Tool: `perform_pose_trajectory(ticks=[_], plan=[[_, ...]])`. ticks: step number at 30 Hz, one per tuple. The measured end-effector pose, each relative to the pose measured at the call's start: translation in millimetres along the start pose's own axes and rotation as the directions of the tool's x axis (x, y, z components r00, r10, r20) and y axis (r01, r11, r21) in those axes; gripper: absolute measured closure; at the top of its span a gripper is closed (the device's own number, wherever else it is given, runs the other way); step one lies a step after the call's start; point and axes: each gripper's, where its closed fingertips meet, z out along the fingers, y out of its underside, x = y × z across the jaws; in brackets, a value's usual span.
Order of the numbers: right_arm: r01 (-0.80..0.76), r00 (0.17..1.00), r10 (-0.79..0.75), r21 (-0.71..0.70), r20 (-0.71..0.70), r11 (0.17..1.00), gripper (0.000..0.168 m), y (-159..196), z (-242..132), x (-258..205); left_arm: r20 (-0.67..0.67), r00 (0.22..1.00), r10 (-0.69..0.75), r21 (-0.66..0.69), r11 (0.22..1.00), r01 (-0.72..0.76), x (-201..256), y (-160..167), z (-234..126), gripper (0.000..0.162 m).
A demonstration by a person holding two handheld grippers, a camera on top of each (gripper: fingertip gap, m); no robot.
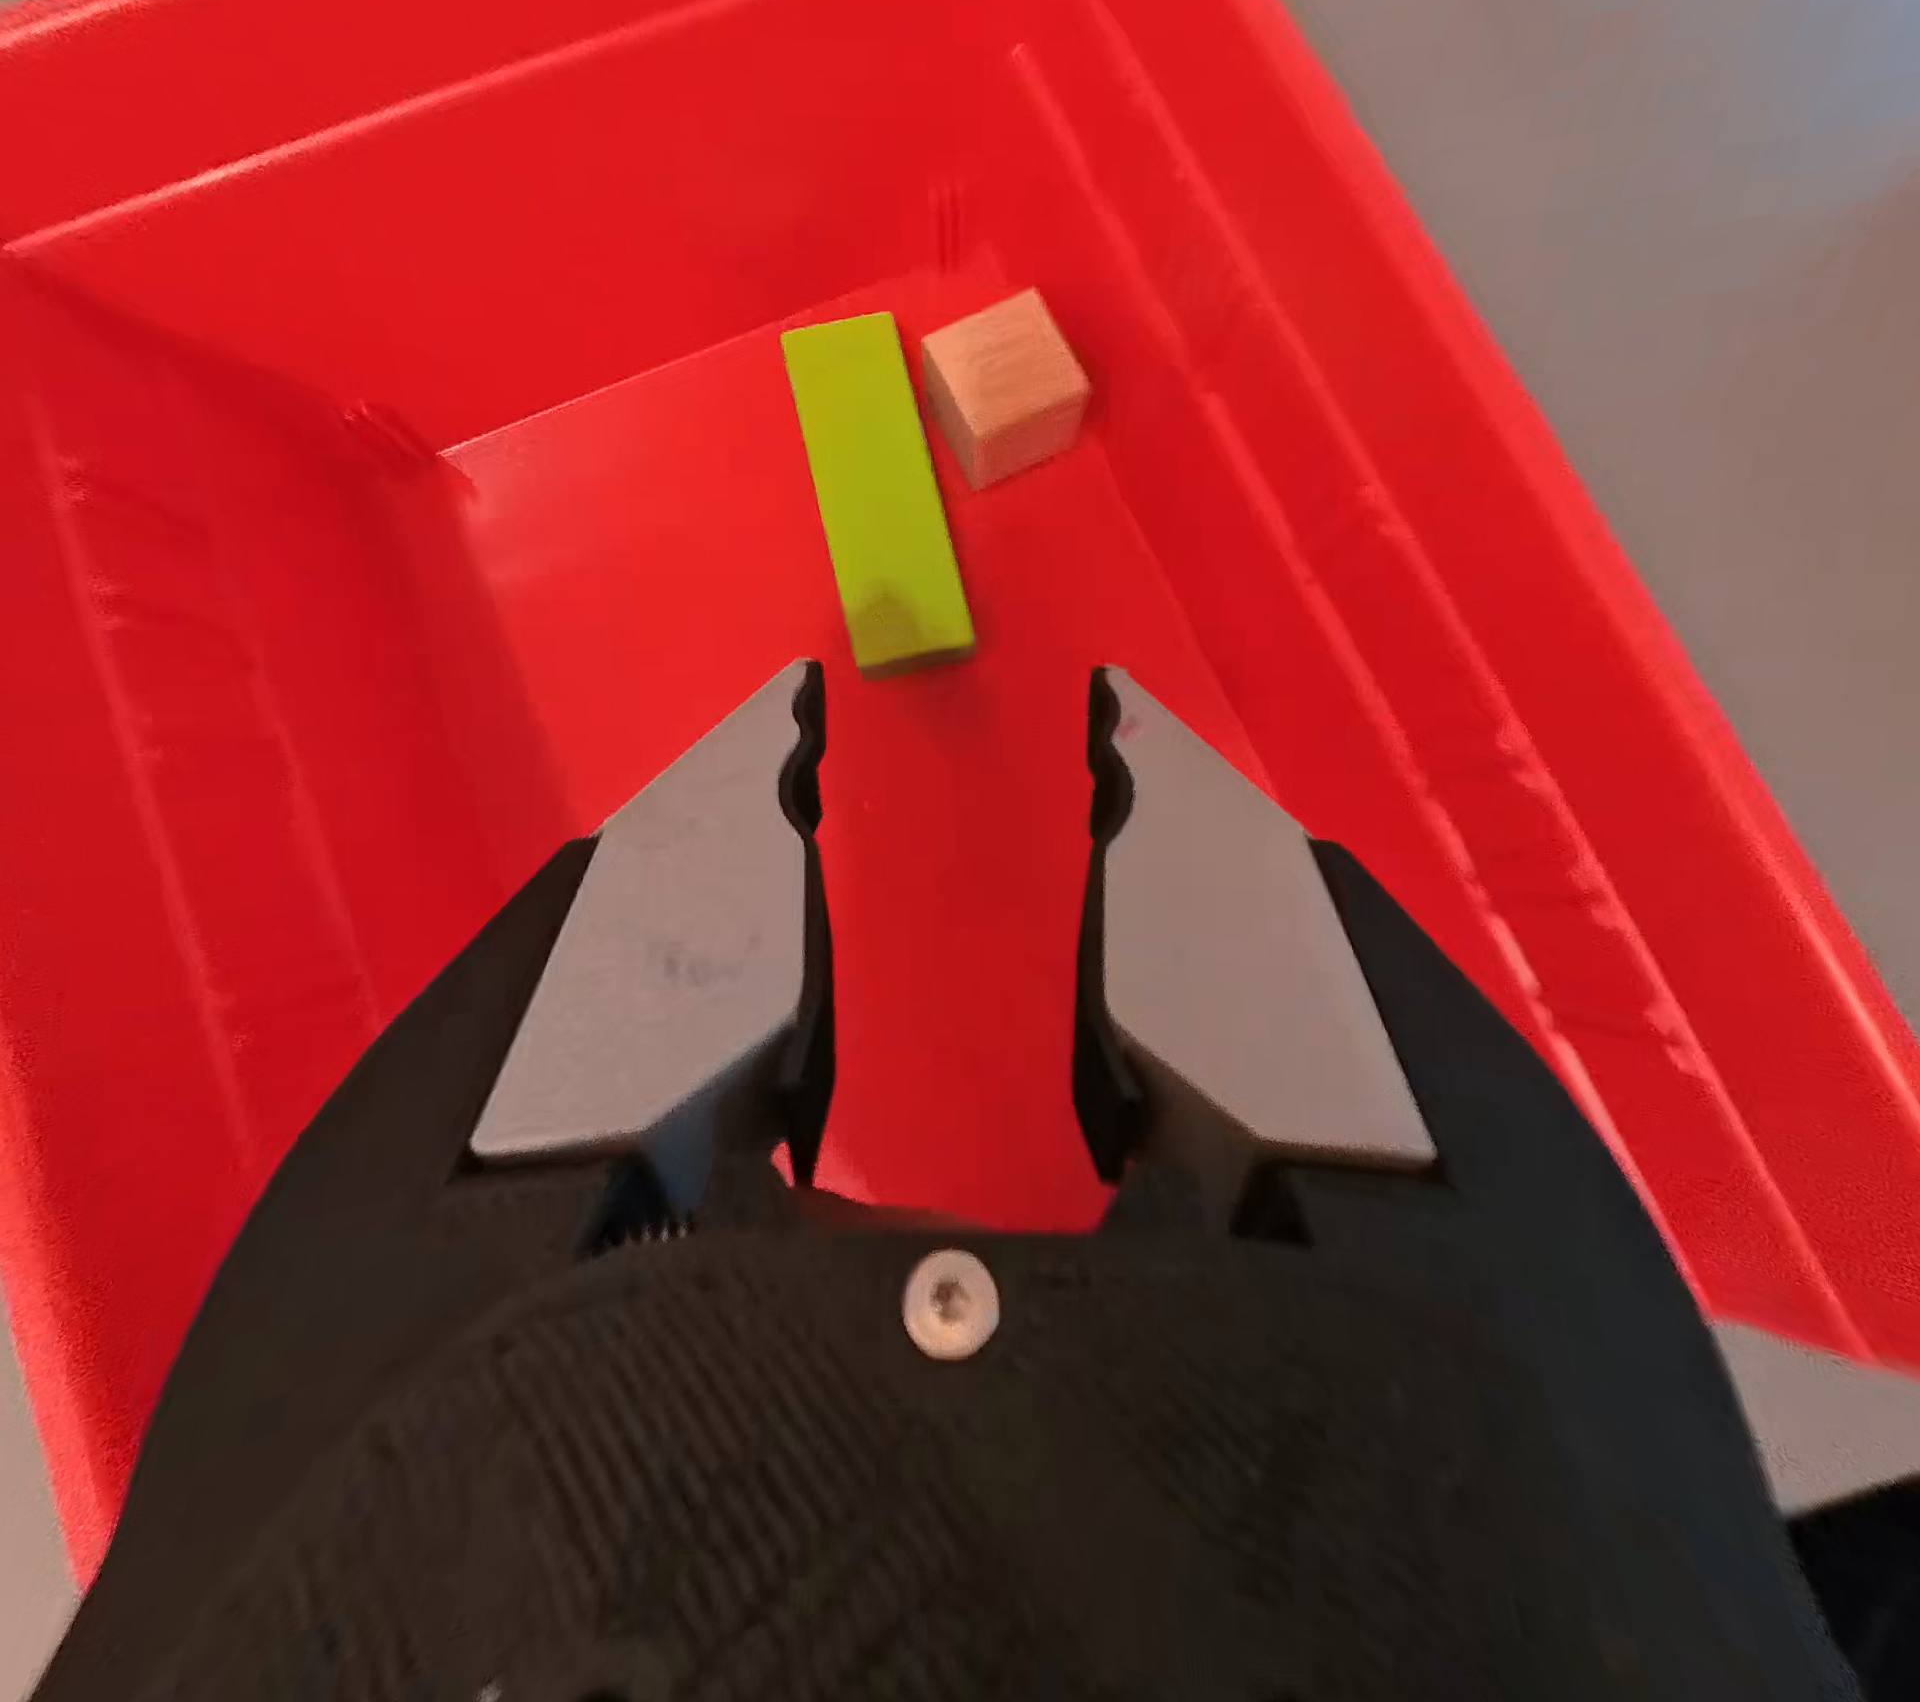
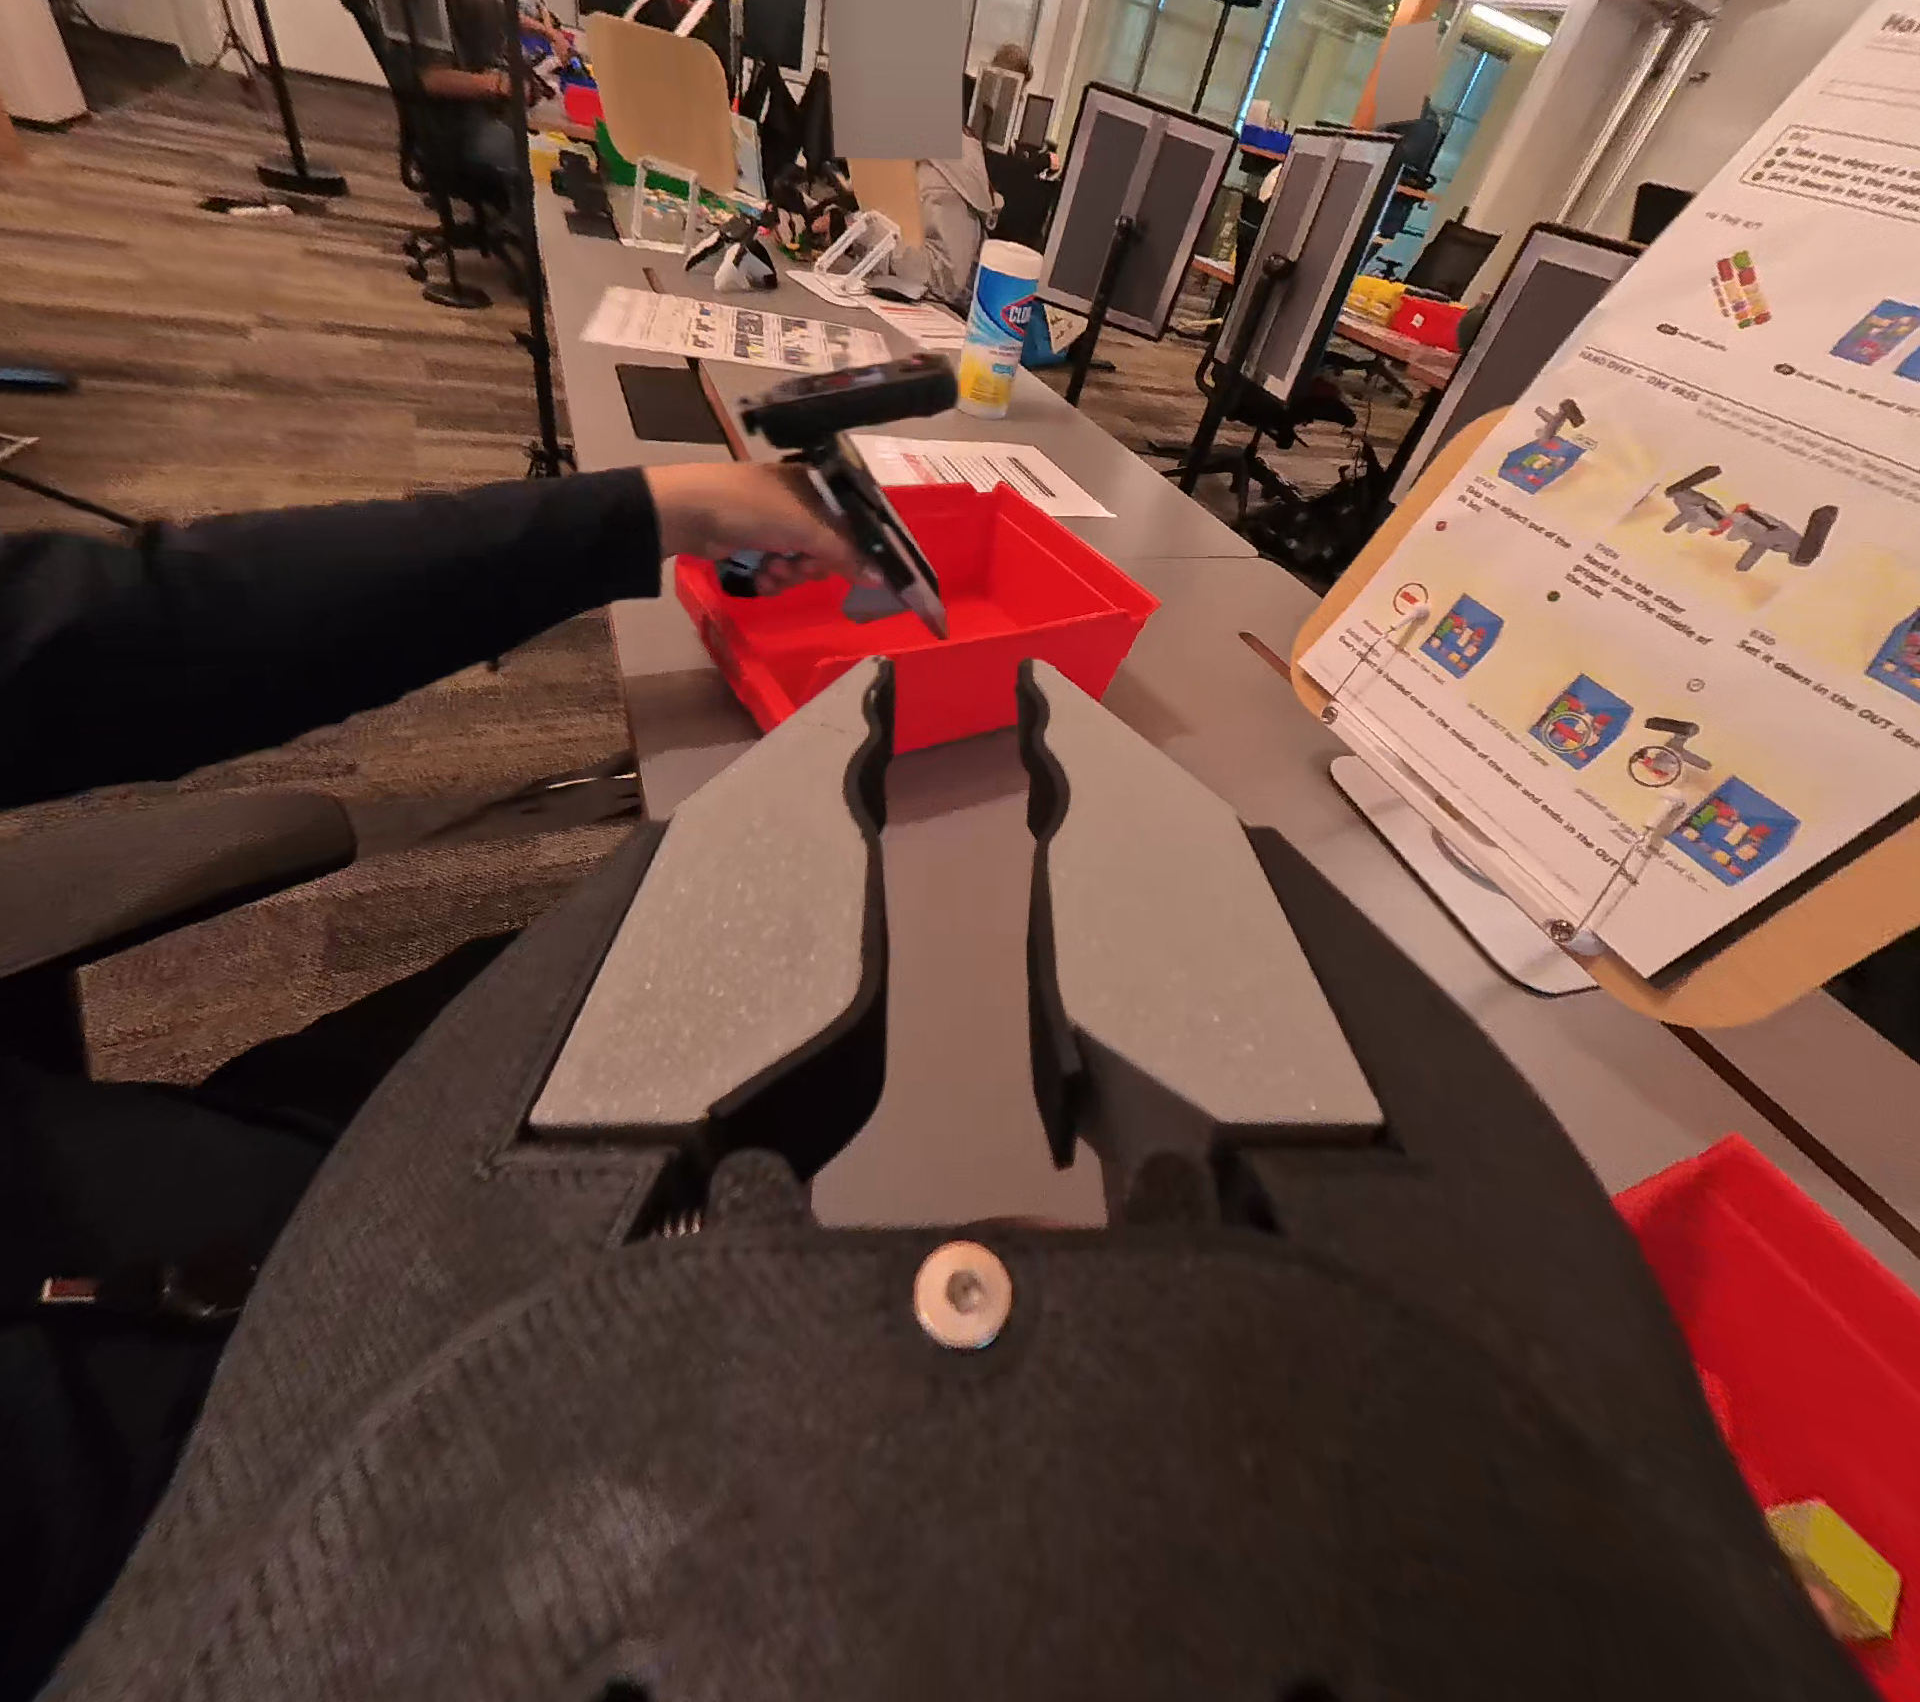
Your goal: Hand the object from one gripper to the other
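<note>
In the left wrist view a lime-green flat block (image 1: 878, 494) and a small plain wooden cube (image 1: 1005, 388) lie side by side on the floor of a red bin (image 1: 582, 125), near its far right corner. My left gripper (image 1: 954, 686) is open and empty, pointing down into the bin just short of the green block's near end. In the right wrist view my right gripper (image 2: 954, 684) is open and empty above the grey table (image 2: 1226, 717). The left gripper (image 2: 883, 551), held by a hand, dips into the same red bin (image 2: 997, 665) ahead.
A second red bin (image 2: 1808, 1372) at the right wrist view's lower right holds a yellow-green block (image 2: 1834, 1564). An instruction sheet on a stand (image 2: 1621, 613) stands to the right. A wipes canister (image 2: 997, 327) and papers lie farther along the table.
</note>
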Motion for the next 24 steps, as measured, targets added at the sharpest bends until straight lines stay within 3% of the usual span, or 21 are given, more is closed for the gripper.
perform_pose_trajectory(ticks=[1, 4, 6, 8, 14, 19, 24], plan=[[-0.001, 1.000, 0.001, -0.003, -0.009, 1.000, 0.145, 3, -4, 2, 0.016, 1.000, -0.005, -0.044, 0.999, 0.005, -5, -1, 10, 0.113], [-0.020, 0.999, 0.021, 0.027, -0.034, 0.999, 0.145, 12, -19, 11, 0.046, 0.999, -0.010, -0.170, 0.985, 0.018, -12, 3, 37, 0.113], [-0.050, 0.998, 0.051, 0.043, -0.032, 0.998, 0.143, 10, -30, 17, 0.077, 0.997, 0.014, -0.255, 0.967, 0.006, -16, 12, 52, 0.122], [-0.074, 0.997, 0.077, 0.089, -0.033, 0.993, 0.143, 5, -44, 22, 0.081, 0.997, -0.002, -0.228, 0.973, 0.021, -16, 7, 61, 0.131], [-0.094, 0.994, 0.100, 0.140, -0.038, 0.986, 0.144, 1, -68, 29, 0.108, 0.992, 0.059, -0.190, 0.981, -0.038, -20, 3, 64, 0.132], [-0.087, 0.995, 0.091, 0.120, -0.031, 0.989, 0.143, 4, -68, 27, 0.238, 0.956, 0.173, -0.118, 0.982, -0.148, -33, -6, 39, 0.132], [-0.110, 0.994, 0.108, 0.101, 0.025, 0.989, 0.143, 9, -55, 20, 0.385, 0.878, 0.284, 0.084, 0.937, -0.340, -24, -40, -24, 0.132]])
